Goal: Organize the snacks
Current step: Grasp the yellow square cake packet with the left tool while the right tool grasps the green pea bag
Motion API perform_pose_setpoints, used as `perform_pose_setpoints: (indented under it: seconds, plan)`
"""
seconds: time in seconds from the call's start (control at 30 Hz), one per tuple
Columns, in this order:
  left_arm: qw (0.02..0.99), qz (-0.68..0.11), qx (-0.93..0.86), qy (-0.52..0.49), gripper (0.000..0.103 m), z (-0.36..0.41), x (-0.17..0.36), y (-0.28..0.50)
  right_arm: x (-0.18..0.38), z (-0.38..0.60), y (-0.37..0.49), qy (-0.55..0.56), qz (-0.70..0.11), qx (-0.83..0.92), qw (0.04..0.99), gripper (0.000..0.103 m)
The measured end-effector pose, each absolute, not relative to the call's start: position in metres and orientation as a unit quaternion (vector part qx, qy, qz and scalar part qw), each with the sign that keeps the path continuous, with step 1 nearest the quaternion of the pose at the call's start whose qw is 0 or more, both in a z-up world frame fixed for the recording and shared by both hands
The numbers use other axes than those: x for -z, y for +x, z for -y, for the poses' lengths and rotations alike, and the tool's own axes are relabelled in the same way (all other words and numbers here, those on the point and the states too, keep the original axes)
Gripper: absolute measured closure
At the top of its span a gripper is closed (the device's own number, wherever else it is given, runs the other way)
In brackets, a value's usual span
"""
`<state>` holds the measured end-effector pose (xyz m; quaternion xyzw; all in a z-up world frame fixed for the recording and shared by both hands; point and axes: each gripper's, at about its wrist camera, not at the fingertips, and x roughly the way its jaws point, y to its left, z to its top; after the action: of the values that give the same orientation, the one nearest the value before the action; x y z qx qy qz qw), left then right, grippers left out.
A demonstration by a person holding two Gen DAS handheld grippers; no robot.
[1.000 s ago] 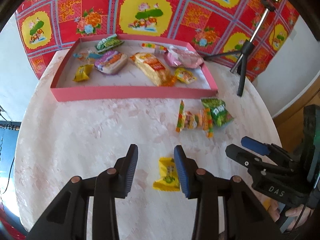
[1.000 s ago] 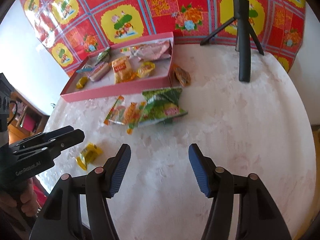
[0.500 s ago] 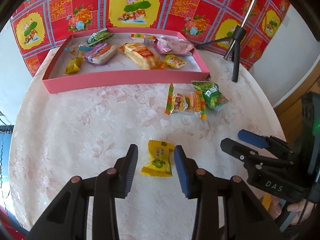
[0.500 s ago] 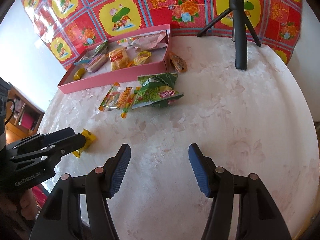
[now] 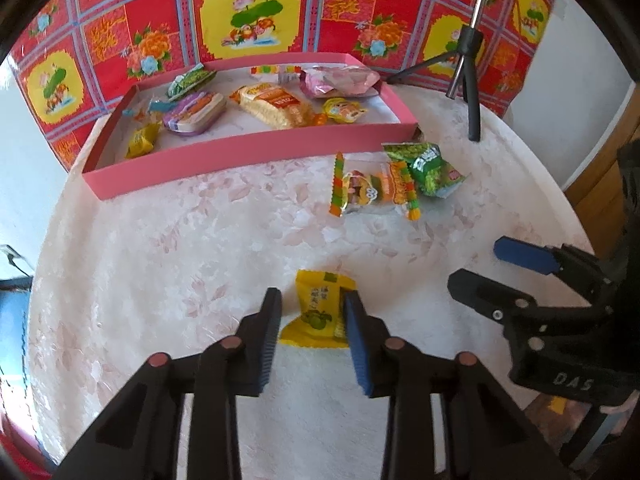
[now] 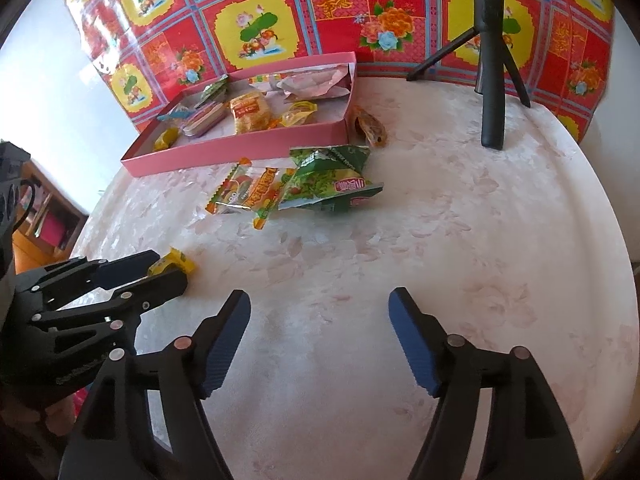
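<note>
A crinkly yellow snack packet [image 5: 318,312] lies on the near part of the round, pale floral-patterned table [image 5: 160,264], between the ribbed pads of the left tongs [image 5: 310,312], which are closing around it; the right pad touches its edge, the left stands just clear. The right tongs [image 6: 318,334] are widening over bare table. Only the right wrist view shows a brown wrapped snack [image 6: 370,128] beside the shallow pink cardboard box [image 6: 240,144].

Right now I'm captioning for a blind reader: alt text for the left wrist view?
The left tongs are closing around a yellow snack packet on the table; beyond lie loose snacks and a pink tray.
</note>
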<state>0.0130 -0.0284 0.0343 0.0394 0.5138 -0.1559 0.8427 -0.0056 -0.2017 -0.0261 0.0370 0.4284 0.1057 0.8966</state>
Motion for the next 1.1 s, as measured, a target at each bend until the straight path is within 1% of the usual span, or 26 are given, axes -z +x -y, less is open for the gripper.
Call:
perform_pose_setpoints:
  seconds: [0.13,0.3,0.47,0.57,0.67,0.73,0.83,1.0,1.1]
  plan:
    - [0.844,-0.512,0.158,0.031,0.073,0.026,-0.034,0.014,0.026,0.203,-0.006,0.04,-0.427,-0.11,0.897,0.027]
    - [0.847,-0.51,0.149,0.015,0.073,0.017,-0.036,0.018,0.027,0.196,-0.007,0.021,-0.424,-0.118,0.898,0.018]
    - [0.853,-0.503,0.137,-0.002,0.073,0.003,-0.041,0.022,0.026,0.196,-0.003,0.03,-0.432,-0.116,0.894,0.018]
    - [0.855,-0.502,0.129,-0.013,0.073,-0.006,-0.042,0.025,0.021,0.202,0.0,0.063,-0.433,-0.133,0.889,0.023]
    - [0.856,-0.501,0.124,-0.022,0.073,-0.013,-0.043,0.027,0.008,0.199,0.001,0.04,-0.407,-0.119,0.905,0.024]
    - [0.857,-0.5,0.122,-0.027,0.073,-0.017,-0.043,0.028,0.0,0.198,0.004,0.033,-0.394,-0.113,0.912,0.026]
    - [0.858,-0.499,0.119,-0.034,0.073,-0.022,-0.043,0.029,-0.008,0.2,0.012,0.049,-0.383,-0.101,0.917,0.032]
    - [0.86,-0.496,0.113,-0.043,0.073,-0.031,-0.044,0.033,-0.009,0.201,0.031,0.067,-0.387,-0.08,0.916,0.043]
    - [0.861,-0.495,0.109,-0.049,0.073,-0.035,-0.045,0.038,-0.005,0.201,0.041,0.081,-0.396,-0.074,0.911,0.047]
